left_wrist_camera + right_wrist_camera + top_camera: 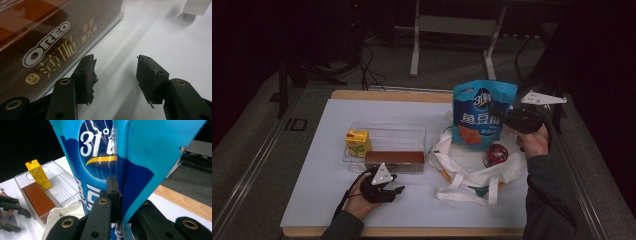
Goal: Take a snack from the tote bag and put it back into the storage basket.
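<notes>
A blue snack bag (482, 112) hangs upright above a white tote bag (472, 175), with my right gripper (508, 118) shut on its right edge. In the right gripper view the jaws pinch a fold of the blue snack bag (120, 152) at my right gripper (119, 188). Near the front of the table my left gripper (393, 192) stands open, just in front of a brown Oreo box (394, 159). In the left gripper view nothing lies between the pads of my left gripper (116, 72), and the Oreo box (50, 42) is close at the left.
The Oreo box and a yellow juice carton (357, 141) sit in a clear plastic tray (387, 131). A round red can (496, 154) lies on the tote bag. A white mat (322, 150) covers the wooden table, whose far edge runs behind the bag.
</notes>
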Tool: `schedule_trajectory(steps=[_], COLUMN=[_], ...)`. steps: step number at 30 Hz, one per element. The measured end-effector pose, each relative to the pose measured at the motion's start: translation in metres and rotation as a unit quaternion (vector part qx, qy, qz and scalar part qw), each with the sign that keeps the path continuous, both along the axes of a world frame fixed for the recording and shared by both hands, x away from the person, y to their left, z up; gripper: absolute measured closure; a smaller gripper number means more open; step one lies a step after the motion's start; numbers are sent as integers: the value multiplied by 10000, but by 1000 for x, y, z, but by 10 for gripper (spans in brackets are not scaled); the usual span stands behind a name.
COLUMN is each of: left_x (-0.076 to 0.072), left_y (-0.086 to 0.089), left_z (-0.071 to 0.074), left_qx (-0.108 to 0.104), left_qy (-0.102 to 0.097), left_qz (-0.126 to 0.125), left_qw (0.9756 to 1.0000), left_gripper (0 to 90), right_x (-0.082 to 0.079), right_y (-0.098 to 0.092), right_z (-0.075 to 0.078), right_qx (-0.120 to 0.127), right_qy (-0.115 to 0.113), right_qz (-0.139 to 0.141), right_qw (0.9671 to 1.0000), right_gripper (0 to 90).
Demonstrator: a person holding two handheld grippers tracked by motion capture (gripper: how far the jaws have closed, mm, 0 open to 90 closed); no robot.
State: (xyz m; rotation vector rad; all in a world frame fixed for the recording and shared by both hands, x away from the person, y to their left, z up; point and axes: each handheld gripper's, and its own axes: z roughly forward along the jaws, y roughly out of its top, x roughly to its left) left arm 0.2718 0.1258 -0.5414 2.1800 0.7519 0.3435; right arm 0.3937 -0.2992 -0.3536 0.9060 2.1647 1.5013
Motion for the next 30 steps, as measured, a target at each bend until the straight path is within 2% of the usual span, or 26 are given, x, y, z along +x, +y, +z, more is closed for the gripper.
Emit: schedule_trajectory(steps=[6, 18, 30], left_x=[0, 0, 0], left_y=[0, 0, 0], left_z=[0, 0, 0], left_qx=[-3, -9, -14], left_qy=[1, 8, 11], left_qz=[4, 3, -2], left_qw=[10000, 10000, 10000], left_gripper=[488, 488, 488], right_x=[-4, -11, -8], right_y=[4, 8, 20], right_z=[14, 30, 40], right_qx=[-72, 47, 167], right_qy=[-123, -222, -114], right_qz=[3, 82, 240], right_qw=[9999, 9997, 9995], right_gripper=[887, 887, 887])
